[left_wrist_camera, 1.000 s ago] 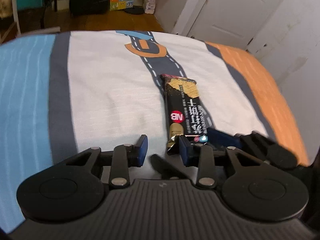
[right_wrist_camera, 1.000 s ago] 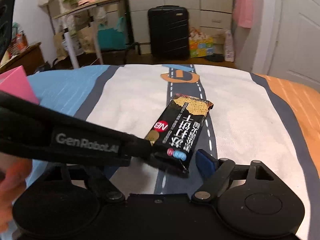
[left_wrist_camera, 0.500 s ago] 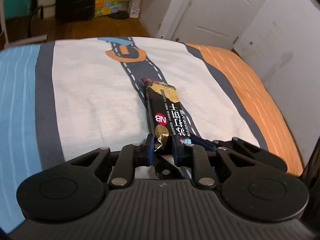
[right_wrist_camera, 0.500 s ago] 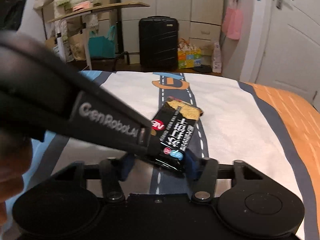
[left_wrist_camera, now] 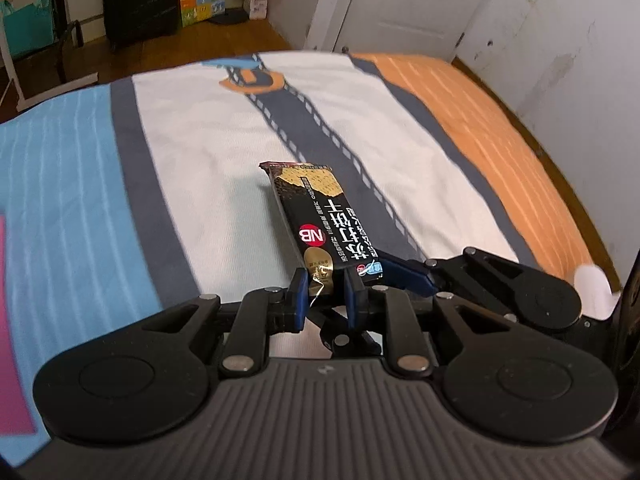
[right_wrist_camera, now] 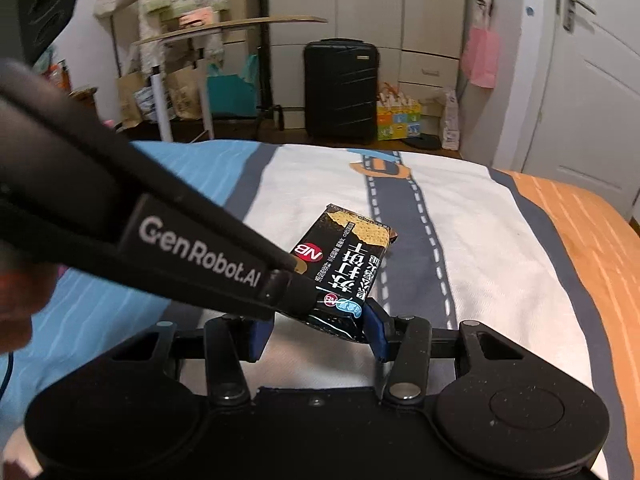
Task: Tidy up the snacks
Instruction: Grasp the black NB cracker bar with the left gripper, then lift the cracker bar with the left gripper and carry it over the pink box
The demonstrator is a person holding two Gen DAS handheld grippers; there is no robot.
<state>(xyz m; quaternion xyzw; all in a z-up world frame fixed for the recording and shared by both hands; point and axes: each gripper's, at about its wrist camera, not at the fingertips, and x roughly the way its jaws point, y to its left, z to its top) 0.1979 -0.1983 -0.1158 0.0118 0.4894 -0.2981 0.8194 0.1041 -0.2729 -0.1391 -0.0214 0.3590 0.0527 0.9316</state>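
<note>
A black cracker packet point(left_wrist_camera: 320, 216) with gold print and a red NB logo is lifted off the bed. My left gripper point(left_wrist_camera: 325, 298) is shut on the packet's near end. In the right wrist view the packet point(right_wrist_camera: 344, 264) sticks out from the left gripper's black body. My right gripper point(right_wrist_camera: 318, 330) has its blue pads on either side of the packet's near corner; the right pad point(right_wrist_camera: 376, 330) touches it and the left pad stands apart, so it looks open.
The bed cover point(left_wrist_camera: 200, 160) has blue, white and orange bands with a grey road print. A pink thing point(left_wrist_camera: 8, 320) lies at the left edge. A black suitcase point(right_wrist_camera: 340, 88), desk and door stand beyond the bed.
My left gripper closed on the packet's near end and lifted it off the bed. My right gripper narrowed around the packet's corner.
</note>
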